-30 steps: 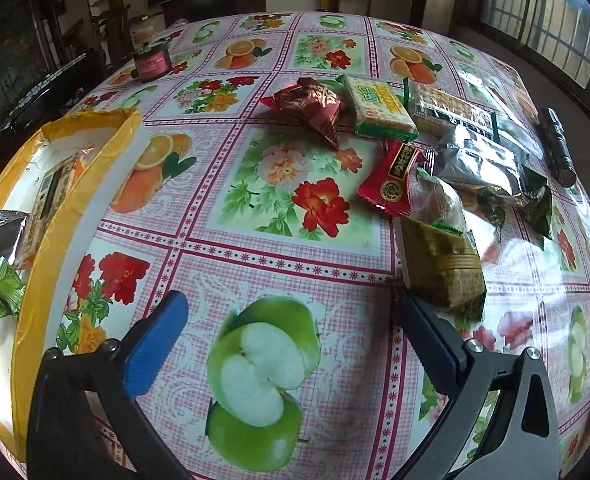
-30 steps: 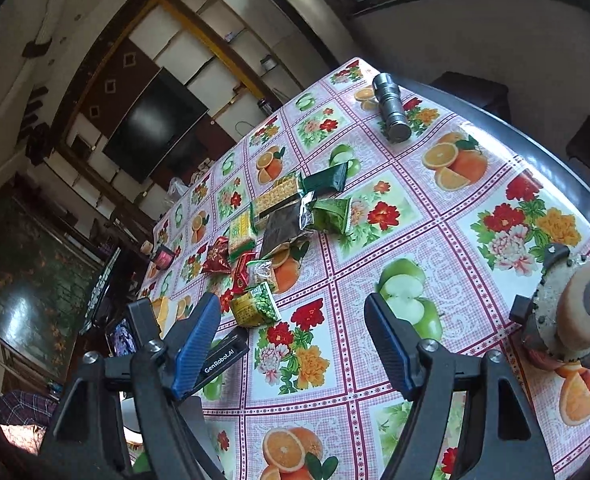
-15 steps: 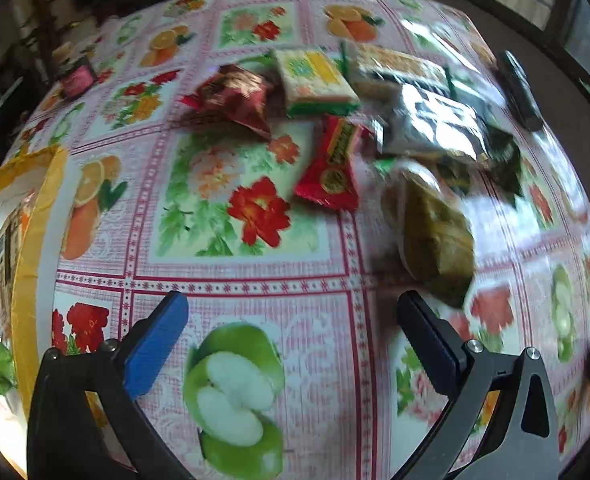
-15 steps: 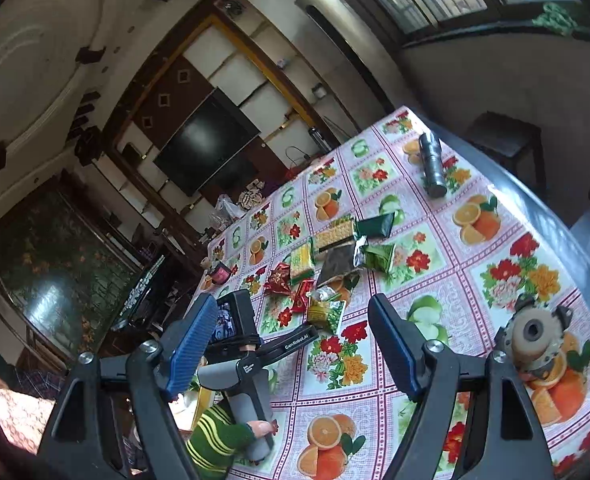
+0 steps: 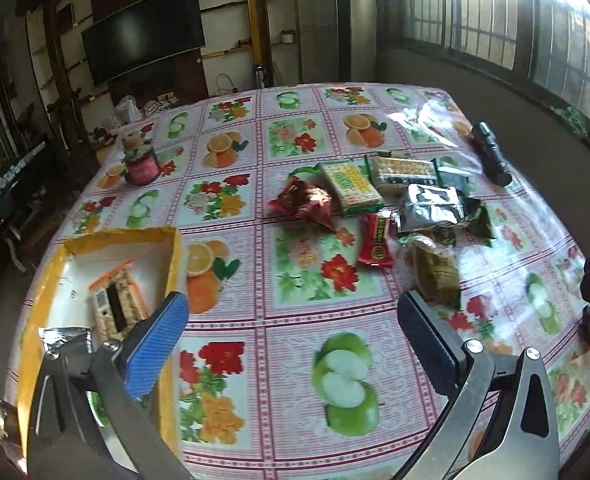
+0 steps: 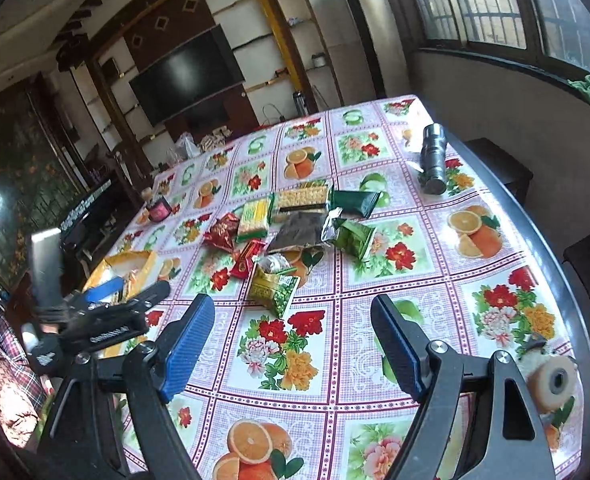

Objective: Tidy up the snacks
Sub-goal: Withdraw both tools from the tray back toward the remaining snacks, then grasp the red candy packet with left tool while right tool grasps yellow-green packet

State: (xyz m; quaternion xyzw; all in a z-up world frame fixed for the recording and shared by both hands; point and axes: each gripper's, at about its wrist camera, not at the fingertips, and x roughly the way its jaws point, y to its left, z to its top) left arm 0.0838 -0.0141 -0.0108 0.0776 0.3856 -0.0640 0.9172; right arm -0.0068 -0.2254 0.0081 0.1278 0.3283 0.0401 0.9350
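Several snack packs lie in a heap mid-table: a red foil pack (image 5: 305, 202), a yellow-green cracker pack (image 5: 351, 187), a small red pack (image 5: 377, 242), a silver pack (image 5: 431, 208) and a green-gold pack (image 5: 435, 274). The heap also shows in the right wrist view, with the green-gold pack (image 6: 275, 286) nearest. A yellow-rimmed box (image 5: 119, 240) at the left holds a cracker pack (image 5: 115, 304) and a silver pack (image 5: 67, 340). My left gripper (image 5: 291, 336) is open and empty above the tablecloth. My right gripper (image 6: 293, 344) is open and empty, short of the heap.
A black flashlight (image 5: 491, 152) lies at the far right edge and shows in the right wrist view (image 6: 433, 158). A dark red jar (image 5: 141, 164) stands at the far left. A tape roll (image 6: 551, 376) sits near the right front edge. The left gripper's body (image 6: 107, 320) shows at the left.
The left gripper has pulled back and tilted up, so the box and the far room now show. The right gripper has come lower and closer to the table. Both stay open.
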